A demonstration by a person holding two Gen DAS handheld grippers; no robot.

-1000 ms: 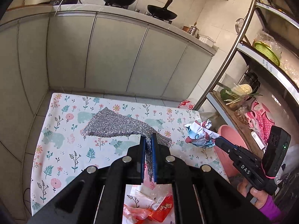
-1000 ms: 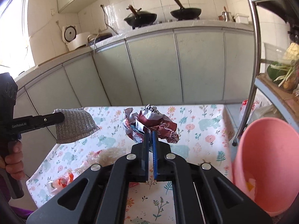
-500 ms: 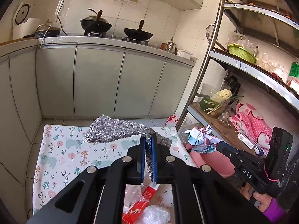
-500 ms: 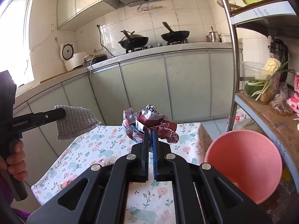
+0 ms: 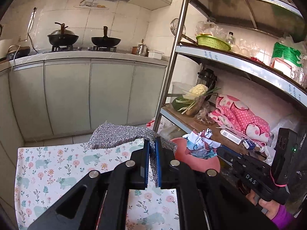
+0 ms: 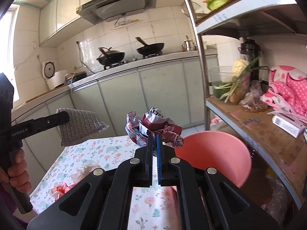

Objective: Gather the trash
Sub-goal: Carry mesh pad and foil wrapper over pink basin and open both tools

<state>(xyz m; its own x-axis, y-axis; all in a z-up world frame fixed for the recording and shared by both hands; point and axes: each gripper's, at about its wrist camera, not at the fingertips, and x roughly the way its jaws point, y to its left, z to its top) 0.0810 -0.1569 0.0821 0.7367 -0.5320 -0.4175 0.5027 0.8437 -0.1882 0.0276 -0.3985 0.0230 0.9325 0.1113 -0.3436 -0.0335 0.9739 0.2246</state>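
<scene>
Your left claw point(image 5: 152, 147) is closed on a silver mesh cloth point(image 5: 119, 136). One corner of the cloth is pinched between the two blue pads, and the rest spreads out to the front and left of the claw, lifted above the table point(image 5: 48, 172) with the flowered cover. Just to the right of this claw, and a little ahead, you see the pink bin point(image 5: 199, 163). The crumpled wrapper point(image 5: 201, 145) hangs over the bin, held by the tip of your right claw point(image 5: 220, 150).

In the right wrist view, your right claw point(image 6: 155, 140) is closed on the crumpled wrapper point(image 6: 153, 126), which sticks up in front of the pads. The pink bin point(image 6: 220, 153) is directly to the right of this claw and lower, with its opening turned toward you; the wrapper is beside its left rim, not inside. Far to the left of the right claw, your left claw point(image 6: 63, 116) holds the silver mesh cloth point(image 6: 80, 126) in the air. Below it, near the left edge of the table point(image 6: 115, 149), there lies some red and white trash point(image 6: 61, 189). Behind everything stand the cabinets point(image 6: 153, 95) with two pans on the stove, and to the right is a metal shelf point(image 6: 268, 130).
</scene>
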